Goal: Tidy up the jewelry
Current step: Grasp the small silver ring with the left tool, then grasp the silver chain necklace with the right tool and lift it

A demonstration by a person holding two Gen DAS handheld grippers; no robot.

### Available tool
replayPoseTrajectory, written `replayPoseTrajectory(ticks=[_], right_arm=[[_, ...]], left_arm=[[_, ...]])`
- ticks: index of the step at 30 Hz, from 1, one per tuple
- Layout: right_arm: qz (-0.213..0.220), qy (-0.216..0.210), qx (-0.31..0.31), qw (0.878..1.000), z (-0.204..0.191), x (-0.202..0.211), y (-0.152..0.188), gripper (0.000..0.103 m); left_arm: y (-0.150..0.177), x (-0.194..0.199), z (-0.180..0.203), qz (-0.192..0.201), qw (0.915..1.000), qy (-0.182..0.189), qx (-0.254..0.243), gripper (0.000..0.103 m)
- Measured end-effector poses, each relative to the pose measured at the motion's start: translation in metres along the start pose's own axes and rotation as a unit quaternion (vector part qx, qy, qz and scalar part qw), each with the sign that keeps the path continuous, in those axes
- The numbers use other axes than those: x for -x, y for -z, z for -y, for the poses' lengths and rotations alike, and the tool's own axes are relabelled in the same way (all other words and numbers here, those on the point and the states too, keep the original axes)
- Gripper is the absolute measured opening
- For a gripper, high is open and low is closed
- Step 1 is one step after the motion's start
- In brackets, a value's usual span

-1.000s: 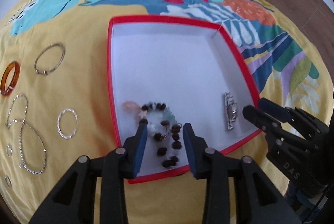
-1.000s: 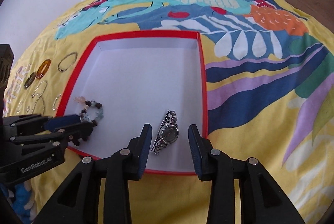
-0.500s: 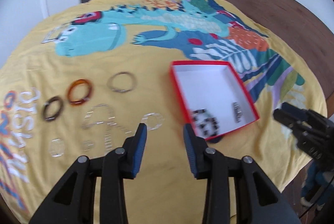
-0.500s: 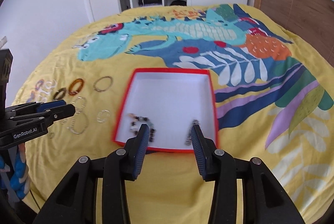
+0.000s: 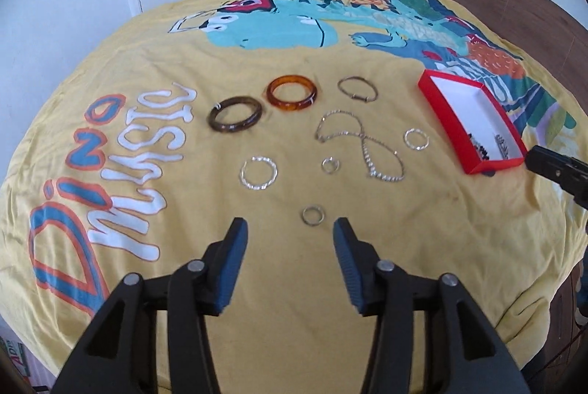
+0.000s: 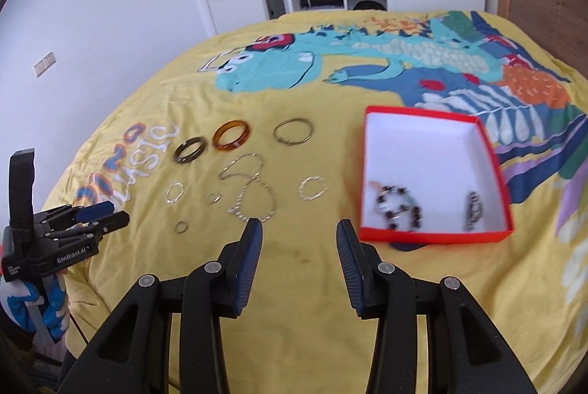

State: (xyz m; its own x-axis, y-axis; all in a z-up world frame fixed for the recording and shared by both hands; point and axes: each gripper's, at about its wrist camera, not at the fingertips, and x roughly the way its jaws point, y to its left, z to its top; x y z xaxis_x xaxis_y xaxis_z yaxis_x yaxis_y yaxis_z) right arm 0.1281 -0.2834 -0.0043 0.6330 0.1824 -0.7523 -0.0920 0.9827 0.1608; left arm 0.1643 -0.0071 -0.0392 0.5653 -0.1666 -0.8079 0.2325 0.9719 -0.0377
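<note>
Presently, left gripper (image 5: 290, 241): jaws just widened, empty, above small ring (image 5: 313, 214). Right gripper (image 6: 299, 237): jaws apart, empty. Red box (image 6: 492, 158) held beaded bracelet (image 6: 398, 208), watch (image 6: 473, 211). Risk: thin ring likely slipping on soft bedspread (image 5: 257, 339); neighbouring chain (image 5: 367, 151) snagged.

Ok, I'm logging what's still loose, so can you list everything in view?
red box: one, white inside, on the bedspread's right
beaded bracelet: one, dark beads, in the box
watch: one, silver, in the box
bangles: two, amber and dark brown, side by side
thin bangle: one, metal, right of amber
chain: one, silver, looped, centre
rings: five, silver, around the chain
bedspread: one, yellow, dinosaur print
left gripper: open, empty
right gripper: open, empty
</note>
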Motion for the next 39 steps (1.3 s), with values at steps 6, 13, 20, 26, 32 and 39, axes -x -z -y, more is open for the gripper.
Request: replayPoseTrajectory(ticks=[6, 13, 20, 26, 32, 39], right_arm=[[-0.03, -0.012, -0.002, 0.999, -0.011, -0.041, 0.015, 0.042], [-0.046, -0.017, -0.014, 0.999, -0.004, -0.076, 0.017, 0.042], [-0.051, -0.021, -0.015, 0.998, -0.003, -0.099, 0.015, 0.042], [-0.053, -0.026, -0.012, 0.998, -0.006, -0.11, 0.013, 0.042], [-0.056, -0.045, -0.018, 0.997, -0.011, -0.123, 0.007, 0.044], [-0.047, -0.056, -0.011, 0.997, -0.026, -0.145, -0.013, 0.058]], left_arm=[[0.011, -0.037, 0.003, -0.03, 0.9993, 0.02, 0.008, 0.048], [0.007, -0.077, 0.005, -0.052, 0.9981, 0.026, 0.018, 0.048], [0.003, -0.095, 0.009, -0.047, 0.9983, 0.025, 0.022, 0.047], [0.004, -0.099, 0.009, -0.04, 0.9987, 0.02, 0.022, 0.042], [0.002, -0.102, 0.003, -0.036, 0.9985, 0.025, 0.034, 0.022], [0.004, -0.098, -0.005, -0.028, 0.9975, 0.043, 0.049, 0.018]])
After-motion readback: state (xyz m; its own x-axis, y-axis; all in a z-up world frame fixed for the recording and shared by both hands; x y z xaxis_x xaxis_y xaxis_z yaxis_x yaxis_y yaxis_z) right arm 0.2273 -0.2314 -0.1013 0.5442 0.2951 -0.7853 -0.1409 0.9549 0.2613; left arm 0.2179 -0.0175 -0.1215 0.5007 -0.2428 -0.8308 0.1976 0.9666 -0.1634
